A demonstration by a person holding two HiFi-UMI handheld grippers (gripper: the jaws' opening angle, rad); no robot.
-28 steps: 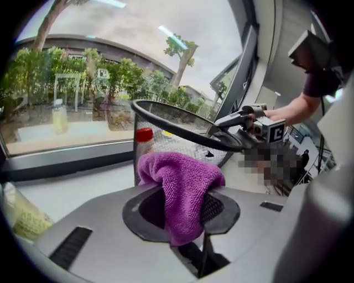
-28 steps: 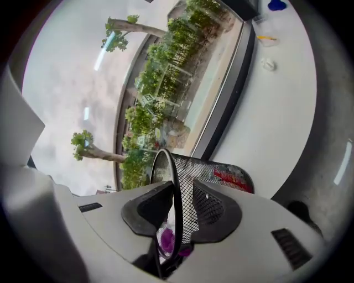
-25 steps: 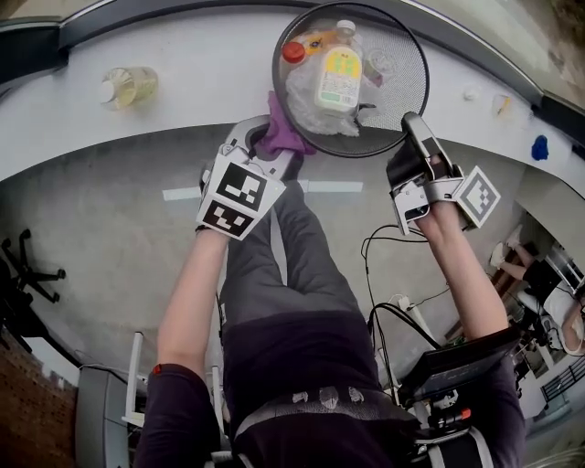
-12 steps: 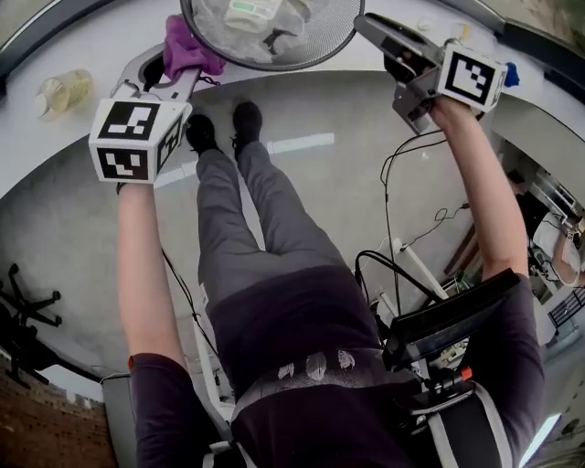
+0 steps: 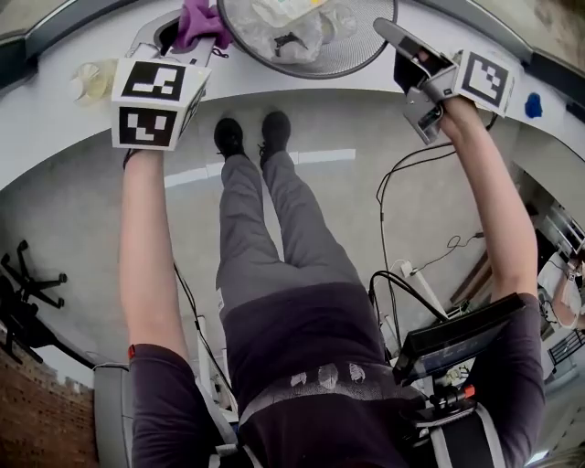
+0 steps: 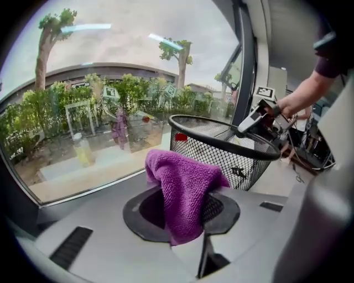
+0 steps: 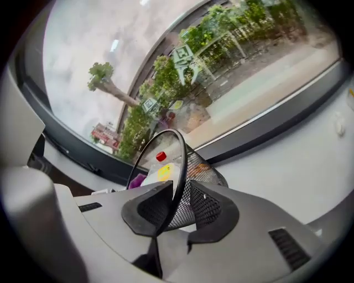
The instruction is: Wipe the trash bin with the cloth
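Observation:
The black mesh trash bin (image 5: 315, 41) stands on the white ledge and holds a bottle and plastic wrappers. My left gripper (image 5: 187, 35) is shut on a purple cloth (image 5: 201, 18), just left of the bin's rim. In the left gripper view the cloth (image 6: 185, 190) drapes over the jaws, with the bin (image 6: 221, 152) a little beyond them. My right gripper (image 5: 391, 35) is at the bin's right rim. In the right gripper view its jaws (image 7: 177, 207) are closing, one pad inside and one outside the bin's wire rim (image 7: 180, 166).
A clear bottle (image 5: 91, 78) lies on the white ledge (image 5: 55, 110) left of the bin, below the window. A small blue thing (image 5: 534, 105) sits far right. The person's legs, cables (image 5: 411, 183) and a chair base (image 5: 27, 311) are on the floor below.
Both grippers and the bin now sit higher in the head view. The left gripper with the cloth has gone from the bin's near-left side to beside its left rim.

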